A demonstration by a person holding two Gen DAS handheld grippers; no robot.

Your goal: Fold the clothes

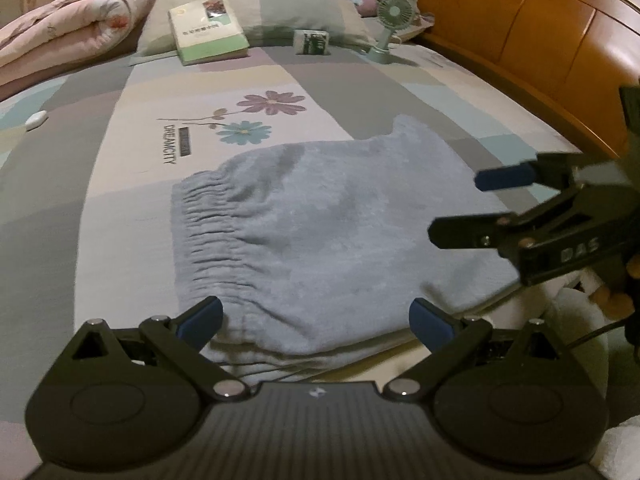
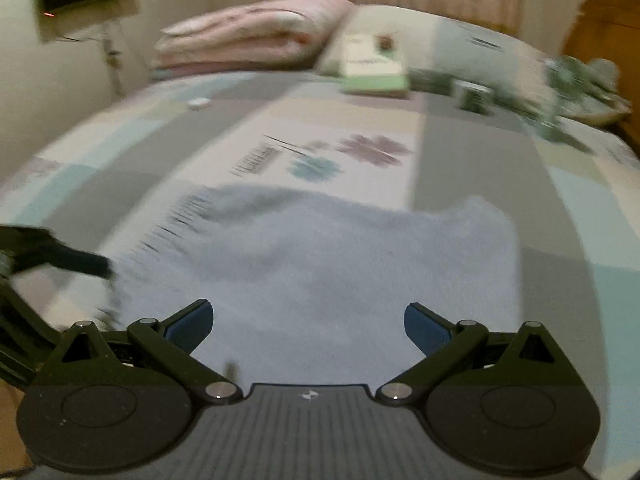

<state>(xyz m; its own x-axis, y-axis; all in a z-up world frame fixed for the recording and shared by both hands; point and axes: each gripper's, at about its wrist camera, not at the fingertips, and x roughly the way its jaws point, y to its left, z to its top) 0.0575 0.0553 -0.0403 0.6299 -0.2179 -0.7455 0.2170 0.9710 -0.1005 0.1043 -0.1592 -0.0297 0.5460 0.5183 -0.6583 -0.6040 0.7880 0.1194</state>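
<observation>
A light blue fleece garment [image 1: 320,232] with a gathered elastic waistband lies folded flat on the patterned bed sheet [image 1: 100,180]. My left gripper [image 1: 316,320] is open, its blue pads hovering over the garment's near edge beside the waistband. My right gripper [image 1: 460,204] comes in from the right, open, above the garment's right side. In the blurred right wrist view the same garment [image 2: 320,264] fills the middle, my right gripper [image 2: 308,326] stands open over its near edge, and the left gripper's finger [image 2: 76,260] shows dark at the garment's left end.
At the back of the bed lie a pillow [image 1: 304,8], a book [image 1: 208,26], a small box [image 1: 313,42], a green desk fan [image 1: 390,26] and a rolled pink quilt [image 1: 68,28]. A wooden headboard [image 1: 540,40] bounds the right. A small white object [image 1: 36,120] lies left.
</observation>
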